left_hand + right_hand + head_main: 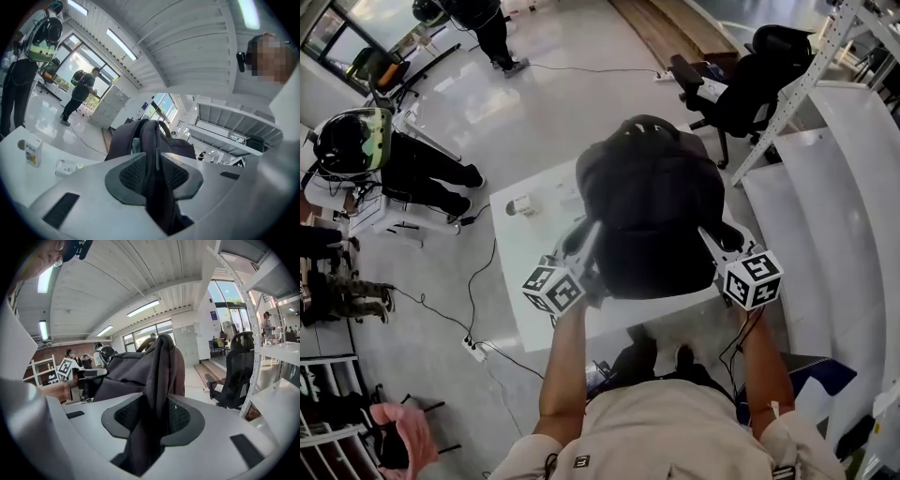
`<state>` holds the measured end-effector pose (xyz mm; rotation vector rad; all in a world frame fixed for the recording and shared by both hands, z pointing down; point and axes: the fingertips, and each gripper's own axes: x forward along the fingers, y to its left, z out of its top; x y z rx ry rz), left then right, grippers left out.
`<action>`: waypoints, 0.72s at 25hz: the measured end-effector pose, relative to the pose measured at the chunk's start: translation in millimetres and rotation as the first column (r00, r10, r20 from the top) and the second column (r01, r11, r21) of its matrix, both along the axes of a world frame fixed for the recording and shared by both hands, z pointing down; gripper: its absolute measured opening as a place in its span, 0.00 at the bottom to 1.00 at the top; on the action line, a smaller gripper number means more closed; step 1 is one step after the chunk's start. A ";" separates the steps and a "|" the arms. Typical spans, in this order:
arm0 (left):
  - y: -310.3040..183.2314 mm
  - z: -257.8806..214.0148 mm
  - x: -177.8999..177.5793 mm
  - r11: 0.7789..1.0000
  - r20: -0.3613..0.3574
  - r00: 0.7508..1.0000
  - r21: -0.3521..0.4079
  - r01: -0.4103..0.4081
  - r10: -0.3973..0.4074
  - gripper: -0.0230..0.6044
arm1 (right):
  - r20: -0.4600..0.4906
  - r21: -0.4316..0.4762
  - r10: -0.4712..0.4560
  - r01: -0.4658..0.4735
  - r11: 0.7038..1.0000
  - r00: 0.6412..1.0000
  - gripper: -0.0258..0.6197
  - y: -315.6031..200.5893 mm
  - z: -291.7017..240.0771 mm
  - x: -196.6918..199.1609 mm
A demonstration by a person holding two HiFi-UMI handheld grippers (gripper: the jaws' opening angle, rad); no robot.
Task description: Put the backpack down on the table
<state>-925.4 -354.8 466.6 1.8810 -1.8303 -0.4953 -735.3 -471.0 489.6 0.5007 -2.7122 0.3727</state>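
Person is holding the backpack (649,211) over the worktop (525,248) w/ one gripper on each side. The left gripper (586,246) is clamping a dark shoulder strap (152,154): jaws closed on it, fabric bunching btwn the pads. The right gripper (715,242) is doing the same on the other strap (158,390), jaws pinching the webbing.

The bag is covering the worktop's middle & far part. Head view isn't showing whether its base is touching the surface yet.

Step in hand, as I'm reading it: lowering the bag onto the worktop. Doing it well prob. means:
- Bringing it straight down, no swinging. The load is soft & hanging from 2 straps, so it's likely swaying easily.
- Holding both grippers at matching height so the bag isn't tipping to one side.
- Aiming the base fully inside the worktop's edges. The bag is looking close to the worktop's right edge, so nudging slightly toward the centre seems wise.
- Watching the small box (522,206) near the worktop's far-left corner. It's lying near the bag's side, so avoid dragging the bag that way.
- Waiting till the straps are going slack, i.e. weight resting on the worktop, before opening the jaws. Letting go early is risking a drop or a slump off the edge.
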 end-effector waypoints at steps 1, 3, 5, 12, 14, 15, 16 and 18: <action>-6.9 2.4 -6.0 1.000 -0.015 1.000 0.003 -0.005 0.005 0.18 | -0.009 -0.010 0.005 -0.005 1.000 1.000 0.23 -7.2 3.3 -5.9; -18.7 6.3 -14.7 1.000 -0.043 0.999 0.008 -0.007 0.008 0.18 | -0.024 -0.029 0.017 -0.018 0.999 1.000 0.24 -21.4 9.8 -14.4; -28.9 8.8 -22.3 1.000 -0.047 0.999 0.010 0.000 0.000 0.19 | -0.027 -0.030 0.033 -0.034 0.999 0.999 0.26 -33.9 13.5 -20.2; -44.7 15.7 -40.9 0.998 0.110 0.993 -0.030 0.051 -0.047 0.24 | -0.037 -0.008 0.105 -0.106 0.994 0.994 0.33 -61.8 21.1 -31.9; -45.1 15.1 -46.1 0.996 0.171 0.983 -0.046 0.076 -0.067 0.26 | -0.046 0.018 0.120 -0.120 0.993 0.992 0.34 -66.8 21.2 -32.7; -44.5 12.7 -48.3 0.995 0.212 0.974 -0.045 0.091 -0.080 0.26 | -0.053 0.041 0.124 -0.122 0.992 0.991 0.34 -68.6 20.4 -32.9; -43.7 9.2 -49.4 0.994 0.250 0.964 -0.039 0.102 -0.089 0.26 | -0.064 0.074 0.123 -0.118 0.990 0.990 0.34 -69.3 19.1 -32.8; -42.1 2.4 -47.1 0.994 0.293 0.952 -0.031 0.104 -0.090 0.26 | -0.085 0.140 0.108 -0.095 0.986 0.991 0.34 -66.5 15.3 -32.7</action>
